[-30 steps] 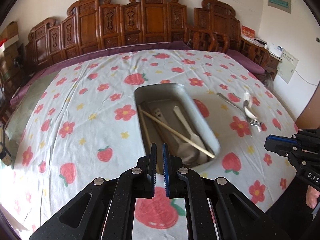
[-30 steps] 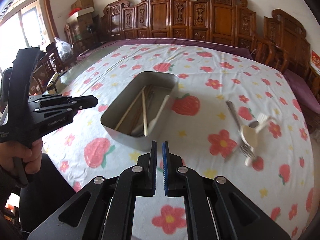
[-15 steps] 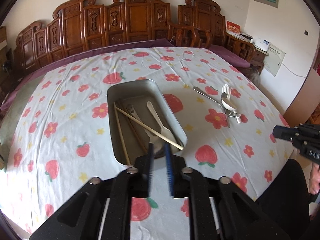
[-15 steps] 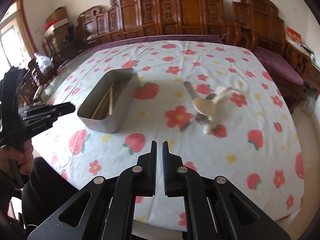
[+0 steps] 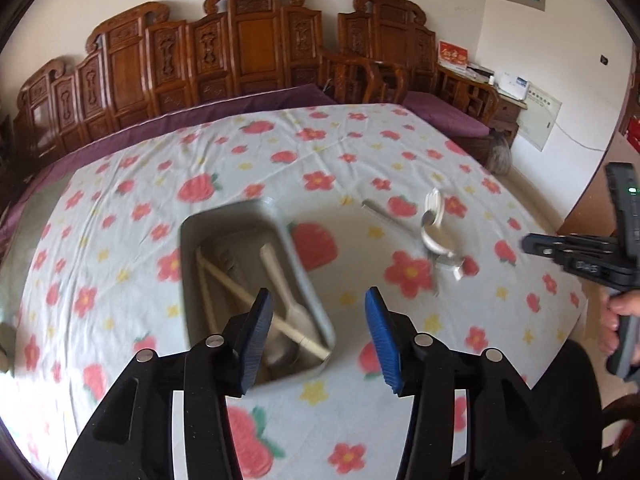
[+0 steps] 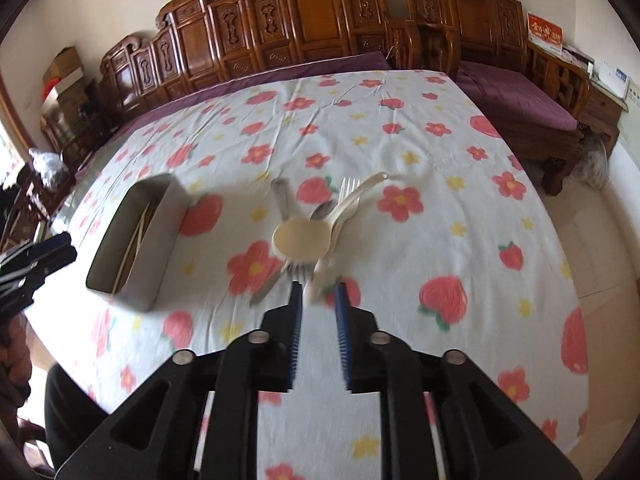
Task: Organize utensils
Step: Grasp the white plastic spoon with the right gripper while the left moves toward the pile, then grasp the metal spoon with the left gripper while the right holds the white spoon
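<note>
A grey metal tray (image 5: 188, 240) (image 6: 156, 240) on the flowered tablecloth holds chopsticks (image 5: 240, 292), a pale spoon (image 5: 288, 304) and other utensils. A loose pile lies right of it: a cream plastic spoon (image 6: 304, 238), a white fork (image 6: 344, 204) and metal cutlery (image 6: 280, 196); the pile also shows in the left wrist view (image 5: 436, 236). My left gripper (image 5: 316, 336) is open and empty above the tray's near end. My right gripper (image 6: 317, 292) is partly open, its tips just before the pile's near end, holding nothing.
The tablecloth (image 6: 400, 140) covers a large table with its edge close to me. Carved wooden chairs (image 5: 248, 52) line the far side. A purple-cushioned bench (image 6: 516, 100) stands at the right.
Both grippers have opened, the left widely, the right a little. The right gripper swung right and closer to the loose utensil pile. The left stayed over the tray's near end.
</note>
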Demonstrator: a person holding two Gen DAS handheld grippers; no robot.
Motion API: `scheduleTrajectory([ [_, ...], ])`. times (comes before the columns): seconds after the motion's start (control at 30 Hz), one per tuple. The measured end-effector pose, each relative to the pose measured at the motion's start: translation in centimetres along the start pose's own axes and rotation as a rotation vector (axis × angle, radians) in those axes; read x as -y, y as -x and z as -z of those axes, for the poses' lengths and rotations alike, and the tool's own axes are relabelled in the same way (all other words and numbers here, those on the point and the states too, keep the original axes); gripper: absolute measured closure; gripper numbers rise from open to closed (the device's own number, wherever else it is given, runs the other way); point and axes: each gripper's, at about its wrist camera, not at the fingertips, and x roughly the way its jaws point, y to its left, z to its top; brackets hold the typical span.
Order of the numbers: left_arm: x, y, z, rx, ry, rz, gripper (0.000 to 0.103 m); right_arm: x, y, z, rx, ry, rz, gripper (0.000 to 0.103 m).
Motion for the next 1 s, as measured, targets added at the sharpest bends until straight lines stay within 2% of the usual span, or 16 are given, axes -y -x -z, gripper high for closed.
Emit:
scheduleTrajectory([
  [0.23, 2.4, -3.7, -2.5, -0.037, 0.002, 0.048, 0.052, 0.8, -4.8, -2.3, -0.047, -0.067, -0.061, 0.075],
  [0.37, 3.1, -5.4, -2.6, -0.067, -0.003, 0.061, 0.052, 0.5, -7.4, -2.8, -0.078, -0.087, -0.08, 0.072],
  [0.43, 3.3, -6.0, -2.4, -0.079, -0.004, 0.065, 0.052, 0.0, -8.3, -3.0, -0.083, -0.083, -0.082, 0.061],
  [0.67, 2.9, -7.0, -1.7, -0.099, 0.009, 0.073, 0.052, -2.0, -10.0, -4.2, -0.075, -0.032, -0.073, 0.059],
  [0.83, 2.4, -7.2, -1.3, -0.107, 0.023, 0.078, 0.052, -4.3, -11.3, -4.2, -0.105, 0.074, -0.006, 0.057],
  [0.97, 2.3, -7.2, -1.3, -0.103, 0.031, 0.08, 0.052, -6.1, -12.4, -3.8, -0.147, 0.208, 0.136, 0.057],
  [1.0, 2.3, -7.1, -1.3, -0.101, 0.033, 0.081, 0.052, -6.2, -12.6, -3.6, -0.161, 0.223, 0.147, 0.057],
])
